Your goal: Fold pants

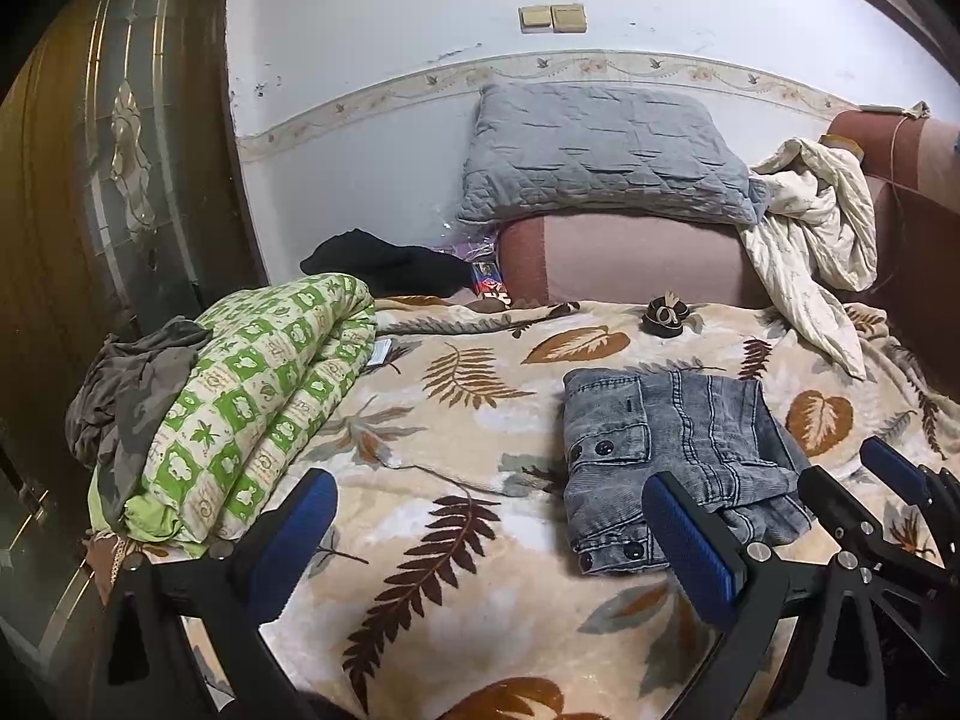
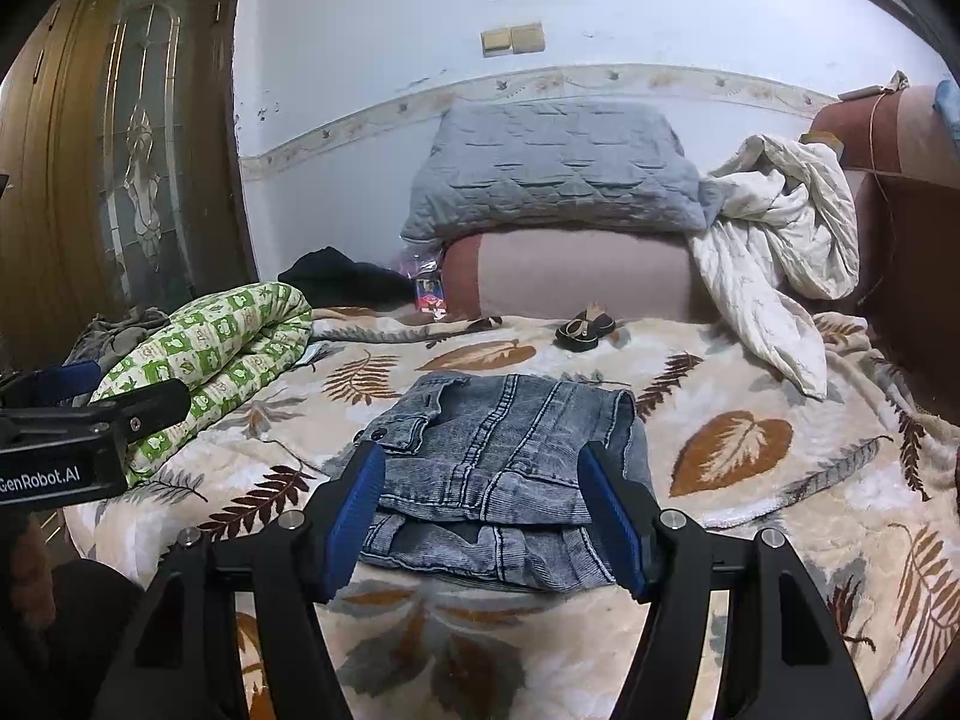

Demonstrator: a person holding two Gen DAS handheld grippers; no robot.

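Grey denim pants (image 1: 672, 456) (image 2: 510, 450) lie folded into a compact bundle on the leaf-patterned blanket (image 1: 456, 570) (image 2: 750, 516). My right gripper (image 2: 486, 516) is open, its blue pads (image 2: 354, 516) straddling the bundle's near edge from just above, and I see no pad pressing on the cloth. In the left wrist view the right gripper (image 1: 864, 486) shows at the pants' right side. My left gripper (image 1: 498, 534) is open with nothing in it, to the left of the pants over bare blanket, its right fingertip (image 1: 690, 540) overlapping the bundle's near corner in the picture.
A rolled green patterned quilt (image 1: 252, 414) with a camouflage garment (image 1: 126, 384) sits at the left. A grey pillow (image 1: 600, 156) rests on a pink cushion at the back, beside a crumpled white sheet (image 1: 810, 240). Small dark shoes (image 1: 663, 318) lie behind the pants. A wooden door (image 1: 90, 180) stands at far left.
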